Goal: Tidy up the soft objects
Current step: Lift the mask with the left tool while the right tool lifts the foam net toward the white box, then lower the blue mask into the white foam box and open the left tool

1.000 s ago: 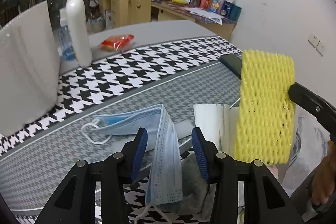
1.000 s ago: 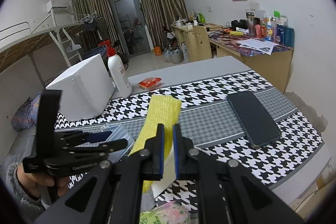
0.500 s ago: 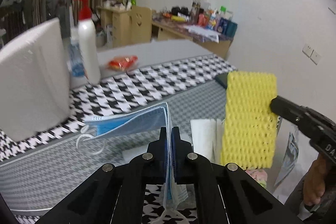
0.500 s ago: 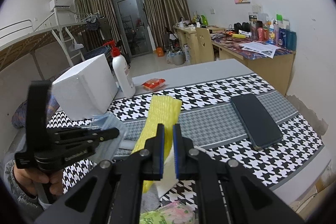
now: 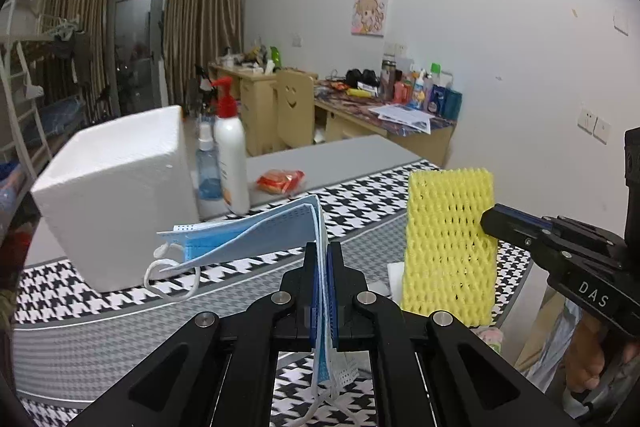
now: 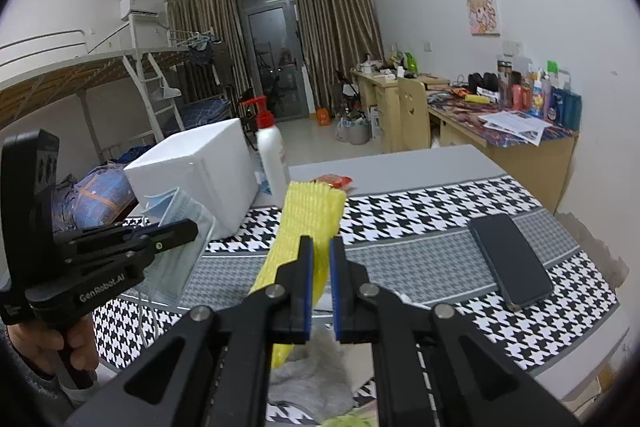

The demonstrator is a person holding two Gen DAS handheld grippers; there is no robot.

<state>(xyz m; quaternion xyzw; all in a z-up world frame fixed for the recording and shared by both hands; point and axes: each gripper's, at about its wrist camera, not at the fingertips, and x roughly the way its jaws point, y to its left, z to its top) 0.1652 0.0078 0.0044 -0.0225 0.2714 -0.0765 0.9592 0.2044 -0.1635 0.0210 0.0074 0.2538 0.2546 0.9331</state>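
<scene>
Lifted clear of the table now, the blue face mask [image 5: 256,233] hangs folded in our left gripper [image 5: 323,267], where a second ago it lay draped between spread fingers on the cloth; the jaws are pressed tight on its fold. One half sticks out sideways toward the white foam box [image 5: 116,195], and the ear loops dangle below. Our right gripper [image 6: 320,267] is pinching the yellow foam net [image 6: 308,227] by its edge, held upright in the air just beside the mask.

What worries us: we hold the mask by a thin fold only, so a quick swing could let it slip out or unfold, and those loose loops could snag on the left gripper's own frame or on the box edge. The net is springy and gripped at one side; it may twist, or pop free if the squeeze eases.

Below, a grey cloth [image 6: 316,383] and folded white paper [image 5: 394,275] wait on the houndstooth tablecloth [image 6: 432,211]. A dark phone [image 6: 510,261] lies to the right, well apart. Beside the box, a tall pump bottle [image 5: 230,163] could tip if we sweep in low with both hands full.
</scene>
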